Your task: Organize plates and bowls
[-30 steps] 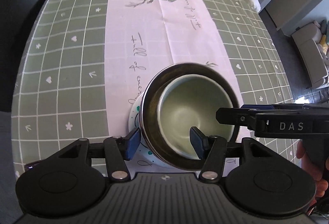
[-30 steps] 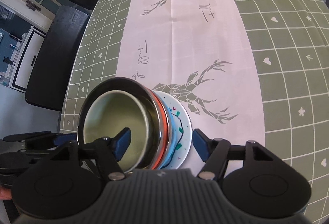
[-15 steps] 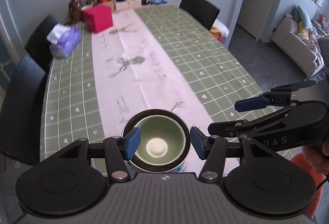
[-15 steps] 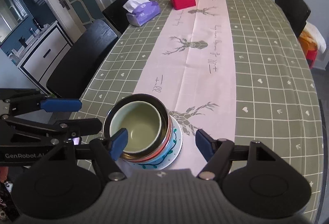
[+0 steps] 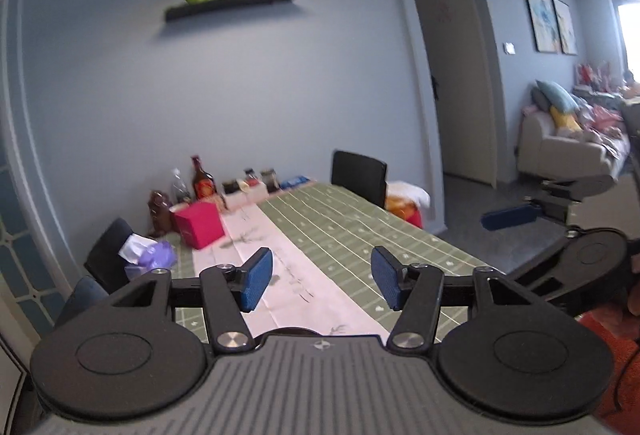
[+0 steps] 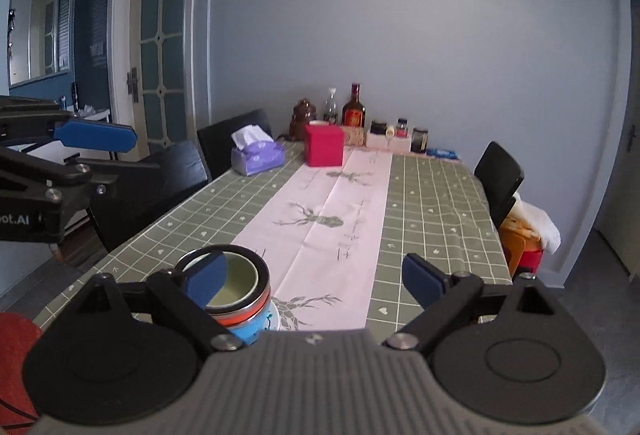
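Note:
The stack stands on the pink runner at the near end of the table (image 6: pixel 432 215): a pale green bowl (image 6: pixel 240 277) nested in a steel bowl (image 6: pixel 263 269), over an orange-banded and a blue bowl (image 6: pixel 250 331), on a white plate (image 6: pixel 275 315). My right gripper (image 6: pixel 314 281) hangs above and behind it, its jaws opening, nothing between them; its left finger only overlaps the stack in the picture. My left gripper (image 5: pixel 321 283) points along the table, its jaws opening on empty air. The stack is hidden under its body.
A red box (image 6: pixel 323 145), a purple tissue box (image 6: pixel 258 155) and bottles and jars (image 6: pixel 354 111) stand at the table's far end. Black chairs (image 6: pixel 496 175) line both sides. A doorway and a sofa (image 5: pixel 560 147) lie to the right.
Both grippers have lifted away from the stack and tilted up to look along the table. Their jaws stand wider. The stack has stayed where it was on the runner.

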`<control>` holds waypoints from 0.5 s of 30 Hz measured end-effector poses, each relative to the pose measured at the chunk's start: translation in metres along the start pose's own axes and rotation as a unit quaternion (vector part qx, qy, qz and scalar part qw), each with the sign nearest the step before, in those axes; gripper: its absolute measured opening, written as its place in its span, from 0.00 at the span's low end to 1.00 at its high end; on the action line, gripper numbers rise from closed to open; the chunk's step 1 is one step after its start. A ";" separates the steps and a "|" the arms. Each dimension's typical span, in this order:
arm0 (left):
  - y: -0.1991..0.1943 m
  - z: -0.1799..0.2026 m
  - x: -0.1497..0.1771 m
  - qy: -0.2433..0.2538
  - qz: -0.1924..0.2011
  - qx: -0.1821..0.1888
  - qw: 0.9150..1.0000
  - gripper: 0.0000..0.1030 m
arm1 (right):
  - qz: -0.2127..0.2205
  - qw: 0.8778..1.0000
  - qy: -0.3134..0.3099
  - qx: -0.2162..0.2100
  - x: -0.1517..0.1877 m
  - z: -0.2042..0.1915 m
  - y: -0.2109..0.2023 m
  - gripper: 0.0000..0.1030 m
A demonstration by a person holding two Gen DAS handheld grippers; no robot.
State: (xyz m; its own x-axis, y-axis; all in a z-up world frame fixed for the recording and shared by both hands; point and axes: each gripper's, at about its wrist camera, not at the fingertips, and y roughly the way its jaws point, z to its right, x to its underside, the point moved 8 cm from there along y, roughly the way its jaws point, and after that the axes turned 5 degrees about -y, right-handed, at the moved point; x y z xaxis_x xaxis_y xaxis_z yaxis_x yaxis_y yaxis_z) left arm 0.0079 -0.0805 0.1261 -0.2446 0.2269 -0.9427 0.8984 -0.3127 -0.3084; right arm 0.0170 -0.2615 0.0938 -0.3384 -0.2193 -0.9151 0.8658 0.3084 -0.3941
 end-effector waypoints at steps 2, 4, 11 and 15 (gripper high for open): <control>-0.006 0.004 0.011 -0.002 0.026 -0.025 0.999 0.83 | 0.021 1.000 0.001 0.011 0.010 -0.005 -0.015 0.90; -0.007 0.007 0.024 -0.004 0.032 -0.043 0.999 0.86 | 0.043 0.999 0.005 0.022 0.019 -0.009 -0.027 0.90; -0.007 0.003 0.083 -0.050 -0.010 -0.106 0.993 0.93 | 0.061 0.994 0.072 0.046 0.064 -0.016 -0.043 0.90; -0.002 0.007 0.120 -0.071 -0.059 -0.096 0.991 0.93 | 0.041 0.994 0.081 0.062 0.091 -0.024 -0.037 0.90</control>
State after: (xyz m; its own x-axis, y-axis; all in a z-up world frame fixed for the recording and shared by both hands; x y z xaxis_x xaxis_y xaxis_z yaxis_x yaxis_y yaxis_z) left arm -0.0256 -0.0588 0.0126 -0.3890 0.1156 -0.9140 0.9100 -0.1064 -0.4008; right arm -0.0543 -0.2705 0.0228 -0.3113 -0.0429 -0.9494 0.9282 0.2007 -0.3134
